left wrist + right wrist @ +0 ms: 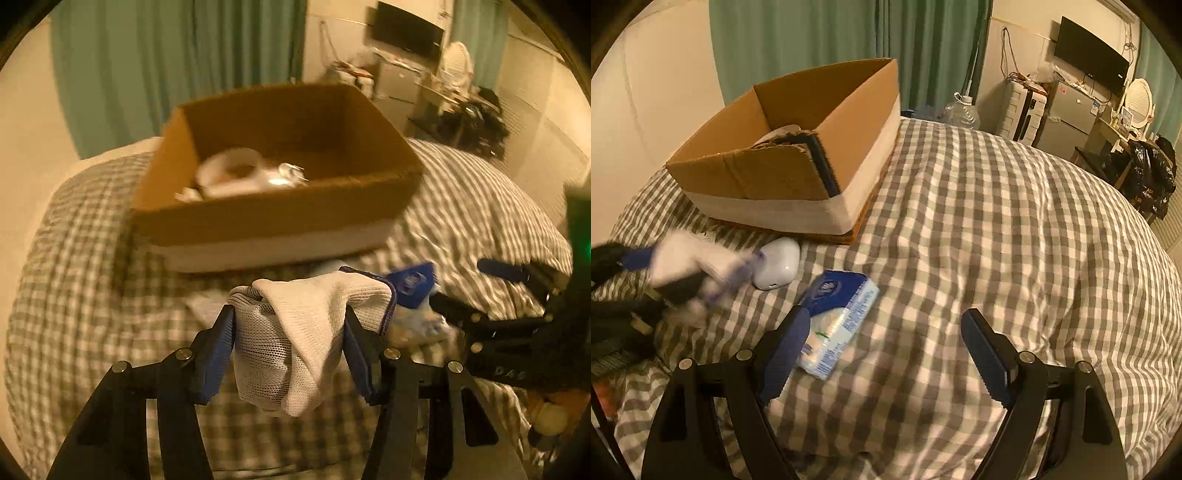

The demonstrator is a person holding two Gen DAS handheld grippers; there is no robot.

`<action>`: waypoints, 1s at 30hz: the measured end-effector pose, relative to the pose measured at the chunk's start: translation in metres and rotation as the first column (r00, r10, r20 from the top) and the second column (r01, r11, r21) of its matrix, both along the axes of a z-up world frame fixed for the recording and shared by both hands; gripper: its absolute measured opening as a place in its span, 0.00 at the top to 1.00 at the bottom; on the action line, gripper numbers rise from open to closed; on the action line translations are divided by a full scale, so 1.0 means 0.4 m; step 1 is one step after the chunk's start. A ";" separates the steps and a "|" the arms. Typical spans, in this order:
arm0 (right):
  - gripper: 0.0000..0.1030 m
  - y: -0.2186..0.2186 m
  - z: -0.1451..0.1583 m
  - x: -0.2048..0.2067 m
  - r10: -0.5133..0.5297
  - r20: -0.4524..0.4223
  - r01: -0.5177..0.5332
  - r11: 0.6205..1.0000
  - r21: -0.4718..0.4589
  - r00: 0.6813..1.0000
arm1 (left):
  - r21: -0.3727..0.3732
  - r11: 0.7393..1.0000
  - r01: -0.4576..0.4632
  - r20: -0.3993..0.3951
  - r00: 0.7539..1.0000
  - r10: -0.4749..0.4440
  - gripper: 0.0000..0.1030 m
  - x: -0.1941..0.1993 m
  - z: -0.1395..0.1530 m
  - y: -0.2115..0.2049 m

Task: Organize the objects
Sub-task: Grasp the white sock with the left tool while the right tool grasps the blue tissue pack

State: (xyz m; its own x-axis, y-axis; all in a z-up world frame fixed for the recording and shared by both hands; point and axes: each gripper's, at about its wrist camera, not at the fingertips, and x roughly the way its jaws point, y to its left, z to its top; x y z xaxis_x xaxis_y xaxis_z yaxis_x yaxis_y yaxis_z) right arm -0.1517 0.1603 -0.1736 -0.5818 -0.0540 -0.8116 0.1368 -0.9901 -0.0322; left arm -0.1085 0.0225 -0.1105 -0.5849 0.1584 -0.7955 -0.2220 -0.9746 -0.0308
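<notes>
My left gripper [290,314] is shut on a bunched white knit glove [295,332] and holds it above the checked bedspread, in front of an open cardboard box [280,218]. The box holds a white tape roll [231,171] and a shiny item. In the right wrist view the left gripper [683,277] shows blurred at the left with the glove. My right gripper [886,325] is open and empty, low over the bed. A blue tissue pack [838,317] lies by its left finger. A white earbud case [777,262] lies near the box [798,155].
The checked bedspread [997,240] covers the bed. Green curtains hang behind the box. A small fridge [1067,118], a wall TV, a water jug and dark bags stand at the far right of the room.
</notes>
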 end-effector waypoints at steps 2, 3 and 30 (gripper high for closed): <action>0.18 -0.029 -0.017 -0.017 0.010 0.023 -0.010 1.000 0.000 1.000 | -0.029 0.999 -0.038 -0.017 0.999 0.037 0.45 -0.008 0.004 -0.030; 0.18 -0.045 -0.029 -0.026 0.011 0.035 -0.012 1.000 0.011 0.999 | -0.048 0.997 -0.053 -0.021 0.998 0.053 0.45 -0.013 0.000 -0.042; 0.69 -0.195 0.170 0.101 0.129 -0.025 -0.125 0.983 0.134 0.991 | 0.001 0.999 -0.038 -0.014 0.999 0.038 0.45 0.102 0.096 -0.089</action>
State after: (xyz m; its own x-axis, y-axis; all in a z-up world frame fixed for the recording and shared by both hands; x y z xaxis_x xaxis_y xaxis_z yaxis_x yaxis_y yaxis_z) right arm -0.1113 0.0822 -0.1055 -0.6042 -0.0231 -0.7965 0.2577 -0.9515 -0.1680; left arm -0.0678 -0.0131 -0.0720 -0.6015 0.1367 -0.7871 -0.1854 -0.9822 -0.0289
